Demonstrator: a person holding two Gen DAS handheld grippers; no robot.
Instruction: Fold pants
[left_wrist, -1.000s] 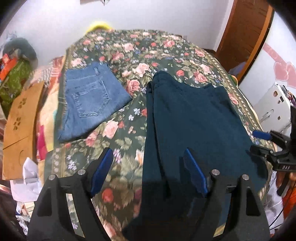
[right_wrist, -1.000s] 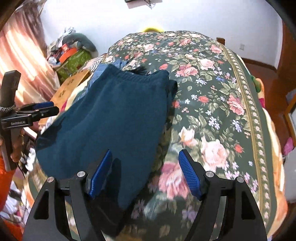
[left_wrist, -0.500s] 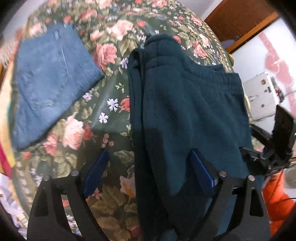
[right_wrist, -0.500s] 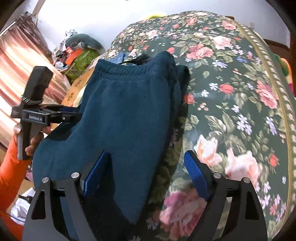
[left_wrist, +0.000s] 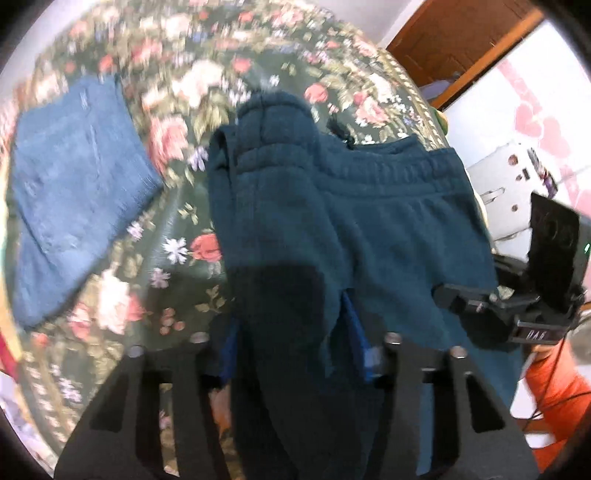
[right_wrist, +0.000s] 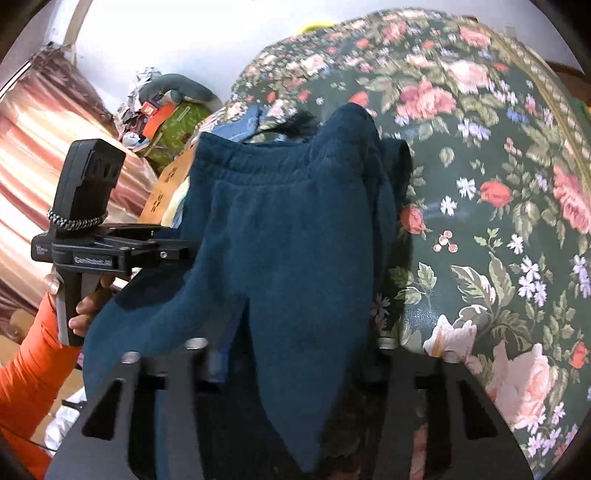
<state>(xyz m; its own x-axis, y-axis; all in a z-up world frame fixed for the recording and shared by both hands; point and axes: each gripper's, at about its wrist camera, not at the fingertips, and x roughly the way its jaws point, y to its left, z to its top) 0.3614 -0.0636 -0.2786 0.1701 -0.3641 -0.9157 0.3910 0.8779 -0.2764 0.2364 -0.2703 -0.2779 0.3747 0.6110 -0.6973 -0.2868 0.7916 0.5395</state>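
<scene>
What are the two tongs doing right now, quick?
Left tongs: closing, gripping a bunch of the teal pants.
Right tongs: closing, gripping the pants' other side.

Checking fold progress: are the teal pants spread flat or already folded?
Partly folded: the teal pants lie doubled, one layer draped over the waistband, near end bunched between both tongs.

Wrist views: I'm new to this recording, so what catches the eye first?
The dark teal pants fill the middle of both views, spread on the floral bedspread, bunched between each gripper's closing fingers. Folded blue jeans lie to their left in the left wrist view.
</scene>
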